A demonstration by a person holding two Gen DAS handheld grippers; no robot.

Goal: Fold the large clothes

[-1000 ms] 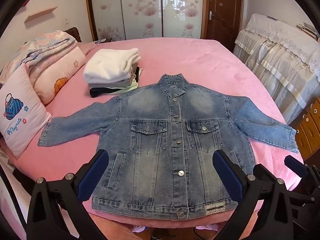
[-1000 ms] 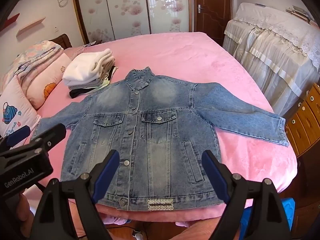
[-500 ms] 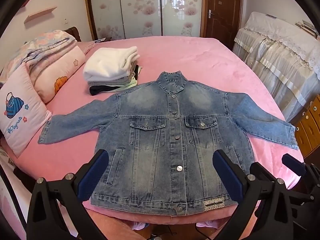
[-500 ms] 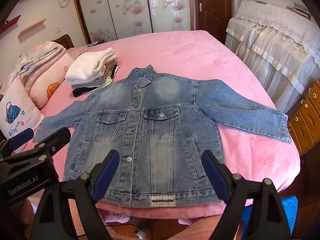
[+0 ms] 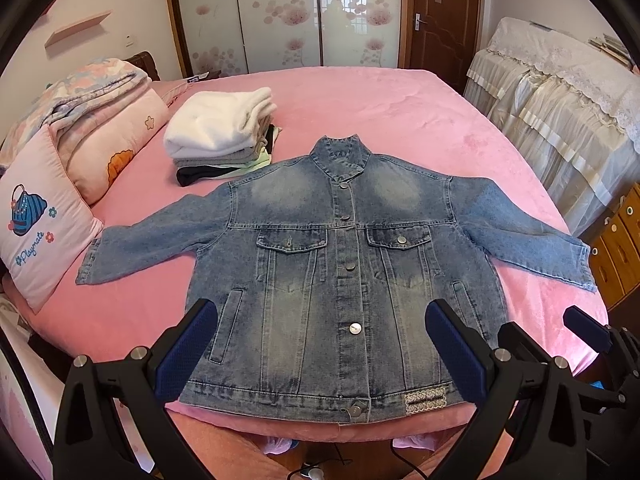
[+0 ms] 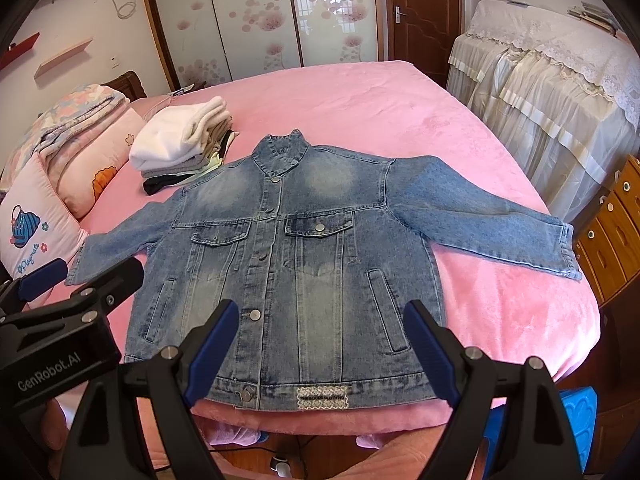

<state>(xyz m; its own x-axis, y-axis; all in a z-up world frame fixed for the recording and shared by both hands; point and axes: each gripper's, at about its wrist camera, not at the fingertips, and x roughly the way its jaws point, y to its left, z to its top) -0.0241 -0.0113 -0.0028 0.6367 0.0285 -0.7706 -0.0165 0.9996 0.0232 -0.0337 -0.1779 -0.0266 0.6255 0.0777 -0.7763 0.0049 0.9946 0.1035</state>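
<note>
A blue denim jacket (image 5: 340, 264) (image 6: 304, 256) lies flat and buttoned on the pink bed, collar far, hem at the near edge, both sleeves spread out sideways. My left gripper (image 5: 320, 344) hovers open above the hem with nothing between its blue pads. Also open and empty, my right gripper (image 6: 322, 348) hangs over the hem near the woven label (image 6: 323, 397). The left gripper's body (image 6: 60, 344) shows at the left of the right wrist view; the right gripper's tip (image 5: 588, 330) shows at the right of the left wrist view.
A stack of folded clothes (image 5: 220, 136) topped by a white one sits beyond the left shoulder. Pillows (image 5: 36, 216) and a folded quilt (image 5: 80, 96) lie at the left. A draped cabinet (image 5: 560, 112) and wooden drawers (image 5: 616, 248) stand right of the bed (image 5: 380, 100).
Both grippers have pulled back and risen slightly, so the jacket's hem and the bed's near edge show more fully. The jacket has not moved.
</note>
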